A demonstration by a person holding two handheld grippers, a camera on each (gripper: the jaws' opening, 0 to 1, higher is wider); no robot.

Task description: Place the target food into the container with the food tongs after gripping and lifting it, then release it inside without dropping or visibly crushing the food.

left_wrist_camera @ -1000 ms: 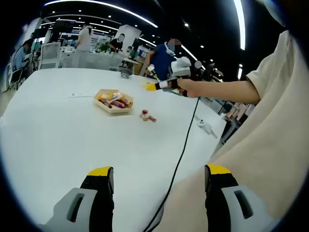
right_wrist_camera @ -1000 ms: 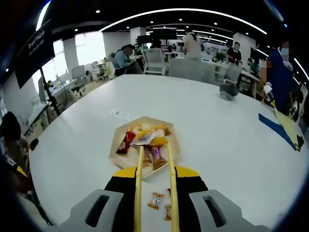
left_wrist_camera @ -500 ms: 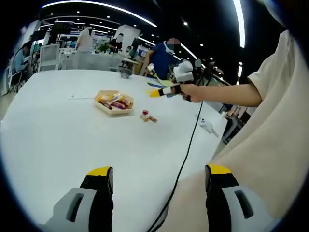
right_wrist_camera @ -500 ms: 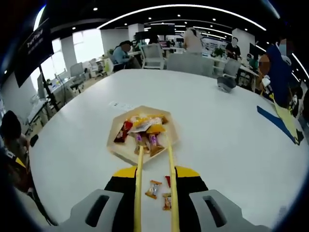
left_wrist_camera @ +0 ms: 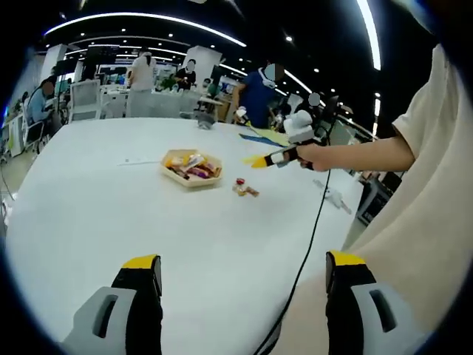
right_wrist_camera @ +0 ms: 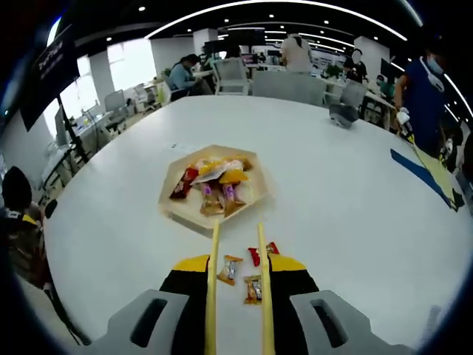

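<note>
The three small wrapped candies (right_wrist_camera: 247, 270) lie loose on the round white table (right_wrist_camera: 347, 200), just short of the shallow hexagonal wooden tray (right_wrist_camera: 172, 211) heaped with wrapped snacks (right_wrist_camera: 214, 181); in the left gripper view the same candies (left_wrist_camera: 244, 188) sit just beside that tray (left_wrist_camera: 192, 168). A second ago the tips of my yellow food tongs (right_wrist_camera: 236, 274) overlapped the snacks in the tray; now they end short of its near rim, above the loose candies, with nothing between the two arms, which stand slightly apart. My right gripper (right_wrist_camera: 236, 296) is clamped on the tongs' handles. In the left gripper view my right hand (left_wrist_camera: 314, 154) now holds that gripper (left_wrist_camera: 284, 155) nearer to me than the candies, its black cable (left_wrist_camera: 307, 244) trailing over the table. My left gripper (left_wrist_camera: 244, 275) hovers with jaws wide apart, grasping nothing. Beyond the table an open office extends: chairs (right_wrist_camera: 230, 74), desks, standing people (right_wrist_camera: 297, 53) and long ceiling light strips (right_wrist_camera: 273, 6).
</note>
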